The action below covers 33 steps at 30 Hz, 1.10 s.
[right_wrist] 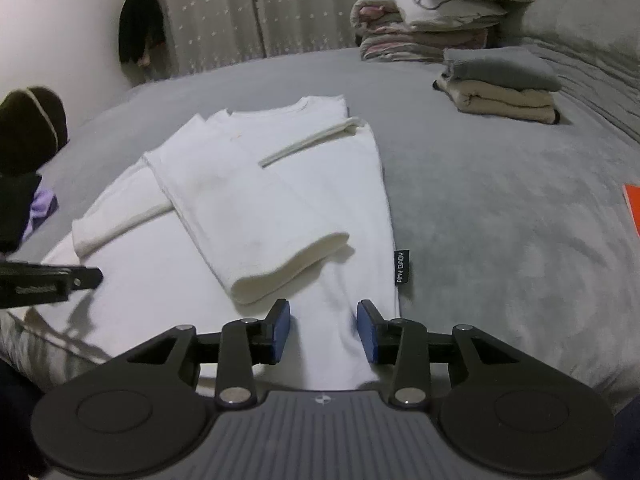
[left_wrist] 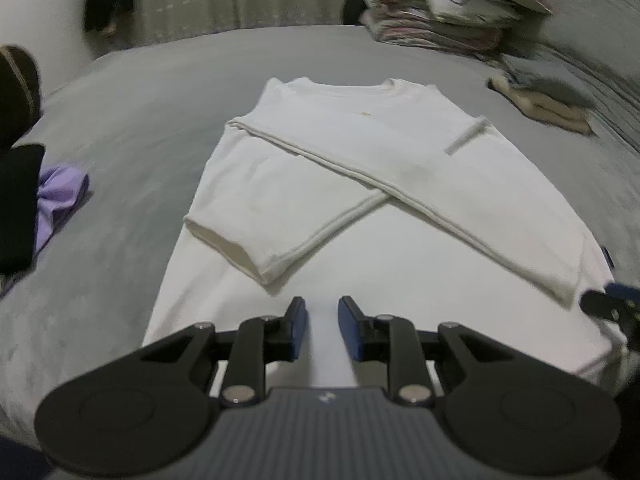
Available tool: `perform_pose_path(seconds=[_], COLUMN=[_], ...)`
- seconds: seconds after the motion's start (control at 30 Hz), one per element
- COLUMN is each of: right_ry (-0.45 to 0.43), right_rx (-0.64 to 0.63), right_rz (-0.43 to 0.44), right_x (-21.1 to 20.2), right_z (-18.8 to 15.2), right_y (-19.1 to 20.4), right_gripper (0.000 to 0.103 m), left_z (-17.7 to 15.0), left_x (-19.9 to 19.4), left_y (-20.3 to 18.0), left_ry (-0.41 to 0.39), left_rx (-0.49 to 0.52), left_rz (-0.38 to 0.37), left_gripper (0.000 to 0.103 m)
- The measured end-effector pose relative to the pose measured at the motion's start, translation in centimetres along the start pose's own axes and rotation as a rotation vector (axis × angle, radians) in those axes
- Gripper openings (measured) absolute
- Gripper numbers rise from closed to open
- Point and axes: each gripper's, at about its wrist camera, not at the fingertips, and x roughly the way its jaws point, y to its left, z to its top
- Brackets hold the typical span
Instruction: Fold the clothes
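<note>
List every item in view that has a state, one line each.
White long-sleeved shirt: flat on the bed, both sleeves folded across the body, crossing.
Grey and beige clothes: folded, stacked.
Bedding pile: stacked at the far edge.
Left gripper: open, over the hem.
Right gripper: open, over the hem.

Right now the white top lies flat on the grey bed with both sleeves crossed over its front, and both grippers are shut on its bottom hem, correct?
Not quite. The white top does lie flat with both sleeves crossed, but the left gripper and right gripper are open over the hem, gripping nothing, as both wrist views show.
</note>
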Motion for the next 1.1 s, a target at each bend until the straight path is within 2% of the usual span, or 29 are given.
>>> perform_pose_path(seconds=[0.07, 0.17, 0.23, 0.3, 0.33, 0.37, 0.4, 0.47, 0.53, 0.6, 0.73, 0.8, 0.9, 1.03, 1.1], right_ry=[-0.038, -0.105, -0.125, -0.093, -0.111, -0.128, -0.143, -0.166, -0.156, -0.136, -0.138, -0.136, -0.08, -0.066, -0.068], right_rx=[0.034, 0.112, 0.179, 0.229, 0.239, 0.249, 0.25, 0.199, 0.179, 0.188, 0.18, 0.168, 0.118, 0.075, 0.055], right_rz=[0.014, -0.008, -0.027, 0.031, 0.08, 0.128, 0.162, 0.136, 0.102, 0.087, 0.079, 0.074, 0.054, 0.053, 0.054], right_x=[-0.7, -1.1, -0.6, -0.3, -0.9, -1.5, -1.9, -1.9, -1.4, -1.0, -1.2, -1.2, 0.0, 0.1, 0.1], right_z=[0.1, 0.4, 0.6, 0.7, 1.0, 1.3, 1.6, 2.0, 1.9, 1.7, 1.4, 1.3, 0.8, 0.8, 0.8], right_y=[0.1, 0.6, 1.3, 1.9, 1.8, 1.6, 1.5, 0.9, 0.3, 0.1, 0.6, 1.0, 1.7, 2.0, 2.1], right_gripper=[0.04, 0.052, 0.052, 0.052, 0.052, 0.059, 0.076, 0.085, 0.085, 0.085, 0.085, 0.085, 0.085, 0.085, 0.085], left_z=[0.1, 0.4, 0.6, 0.9, 1.0, 1.2, 1.5, 1.9, 1.9, 1.3, 0.0, -0.8, -2.0, -3.0, -3.0], left_x=[0.1, 0.3, 0.4, 0.5, 0.4, 0.6, 0.9, 1.5, 1.9, 1.9, 0.8, 0.4, -0.3, -1.8, -2.5], left_y=[-0.8, -2.4, -3.3, -3.3, -3.1, -2.8, -2.5, -1.8, -1.3, -1.4, -2.9, -3.6, -4.4, -2.6, -0.7], left_ry=[-0.012, -0.037, -0.052, -0.072, -0.089, -0.105, -0.104, -0.101, -0.098, -0.095, -0.107, -0.101, -0.093, -0.066, -0.052], left_rx=[-0.005, 0.015, 0.027, 0.022, 0.018, 0.011, -0.008, -0.059, -0.098, -0.091, -0.027, 0.023, 0.091, 0.076, 0.029], left_rz=[0.024, 0.057, 0.069, 0.065, 0.072, 0.075, 0.077, 0.065, 0.05, 0.047, 0.029, 0.049, 0.074, 0.032, -0.01], left_gripper=[0.02, 0.02, 0.024, 0.026, 0.026, 0.029, 0.03, 0.03, 0.03, 0.03, 0.03, 0.03, 0.031, 0.032, 0.031])
